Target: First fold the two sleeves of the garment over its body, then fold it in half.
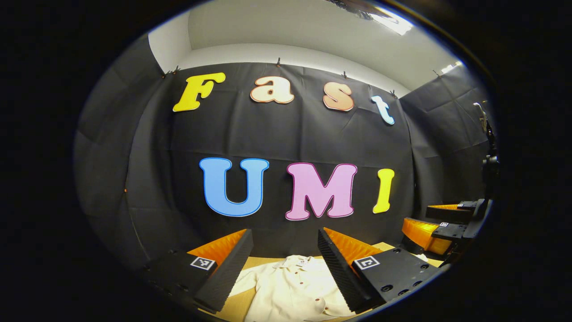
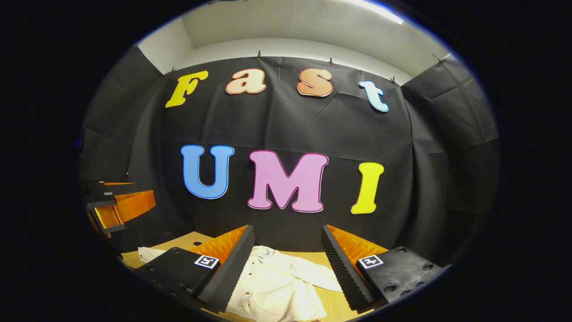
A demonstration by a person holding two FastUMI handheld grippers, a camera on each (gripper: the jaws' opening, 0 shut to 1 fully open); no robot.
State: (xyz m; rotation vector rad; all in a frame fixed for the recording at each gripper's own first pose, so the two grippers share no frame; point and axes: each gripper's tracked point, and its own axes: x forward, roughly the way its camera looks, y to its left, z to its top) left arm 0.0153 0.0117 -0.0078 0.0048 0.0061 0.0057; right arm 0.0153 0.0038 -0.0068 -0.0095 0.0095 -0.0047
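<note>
In the left gripper view, the left gripper [image 1: 285, 264] is close at the bottom, and its jaws are spread wide apart with nothing between them. It hangs up in the air, above the counter. Down between the two fingers lies the cream button-up shirt [image 1: 295, 288] made of soft cloth. The shirt lies flat on the light brown wooden counter [image 1: 234, 306]. Its collar points away, toward the wall, and small dark buttons run down its front. One sleeve sticks out to the left side, under the left finger.

In the right gripper view, the right gripper [image 2: 286, 261] is also close at the bottom. Its jaws are spread wide too, and they hold nothing. The same shirt [image 2: 272, 286] lies below them on the counter [image 2: 333, 304]. Here one sleeve lies slanting out to the right, and a bit of pale cloth peeks out at the far left.

A little farther off, each view shows the other gripper at its side edge, up in the air: the right gripper [image 1: 440, 223] and the left gripper [image 2: 118, 201]. Both look open from there as well.

Farthest back hangs the black cloth wall [image 1: 290, 134] of the booth, with a white ceiling [image 1: 313, 31] above it.
</note>
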